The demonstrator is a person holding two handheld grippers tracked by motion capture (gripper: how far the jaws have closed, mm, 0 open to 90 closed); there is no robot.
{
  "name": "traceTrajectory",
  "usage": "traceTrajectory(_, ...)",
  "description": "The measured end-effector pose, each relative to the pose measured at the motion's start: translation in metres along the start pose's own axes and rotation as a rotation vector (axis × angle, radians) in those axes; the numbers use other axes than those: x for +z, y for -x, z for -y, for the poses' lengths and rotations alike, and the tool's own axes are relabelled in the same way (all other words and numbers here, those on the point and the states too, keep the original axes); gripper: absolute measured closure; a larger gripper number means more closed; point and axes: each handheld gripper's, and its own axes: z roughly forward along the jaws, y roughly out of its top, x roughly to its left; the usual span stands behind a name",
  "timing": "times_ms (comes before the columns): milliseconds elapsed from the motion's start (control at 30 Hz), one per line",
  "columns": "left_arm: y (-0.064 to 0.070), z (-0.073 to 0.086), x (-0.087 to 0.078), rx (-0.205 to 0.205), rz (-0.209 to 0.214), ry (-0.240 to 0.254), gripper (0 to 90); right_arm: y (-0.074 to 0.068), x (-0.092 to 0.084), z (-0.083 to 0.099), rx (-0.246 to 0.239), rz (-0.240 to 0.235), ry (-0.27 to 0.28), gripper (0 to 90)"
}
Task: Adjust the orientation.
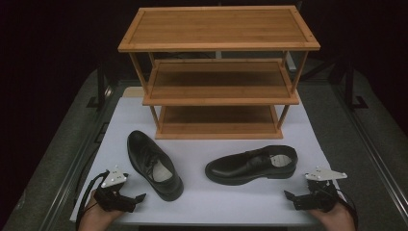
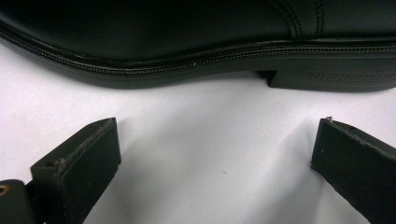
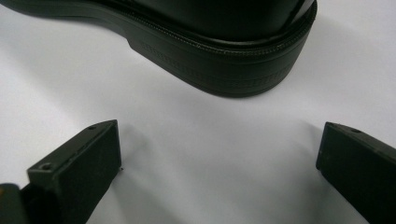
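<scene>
Two black shoes on a white table, in front of a wooden shelf rack. Left shoe near the left gripper, toe pointing away toward the rack. Right shoe lying across, heel close to the right gripper. Both grippers low at the near edge, one in each hand. Jaws of both spread wide, nothing between them, just short of the shoes and not touching.

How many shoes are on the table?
2. One black shoe lies on the white table at the left, near the left gripper. The other black shoe lies on its right, near the right gripper. The wooden shelf rack holds none.
</scene>
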Motion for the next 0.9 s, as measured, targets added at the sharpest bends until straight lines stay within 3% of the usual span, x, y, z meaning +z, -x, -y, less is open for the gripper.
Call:
traceTrajectory(433, 0.0, -0.001, -0.001, -0.009, -0.005, 0.0, 1.7, 0.0, 0.0, 0.001, -0.002, 0.001, 0.004, 0.0)
traceTrajectory(567, -0.002, -0.001, -0.006, -0.032, -0.014, 0.024, 15.1, 0.0, 0.0, 0.001, -0.002, 0.001, 0.005, 0.0)
traceTrajectory(633, -0.003, -0.002, -0.008, -0.035, -0.024, 0.029, 15.2, 0.0, 0.0, 0.001, -0.002, 0.001, 0.005, 0.0)
traceTrajectory(700, -0.005, -0.002, -0.011, -0.036, -0.022, 0.031, 23.5, 0.0, 0.0, 0.001, -0.002, 0.001, 0.007, 0.0)
traceTrajectory(767, -0.006, -0.002, -0.014, -0.046, -0.027, 0.038, 24.3, 0.0, 0.0, 0.001, -0.002, 0.001, 0.006, 0.0)
traceTrajectory(800, -0.009, -0.003, -0.018, -0.049, -0.024, 0.045, 34.1, 0.0, 0.0, 0.001, -0.002, 0.001, 0.007, 0.0)
traceTrajectory(867, -0.011, -0.004, -0.02, -0.057, -0.024, 0.051, 36.4, 0.0, 0.0, 0.001, -0.004, 0.001, 0.008, 0.0)
traceTrajectory(900, -0.013, -0.006, -0.024, -0.063, -0.019, 0.056, 45.1, 0.0, 0.0, 0.001, -0.004, 0.0, 0.008, 0.0)
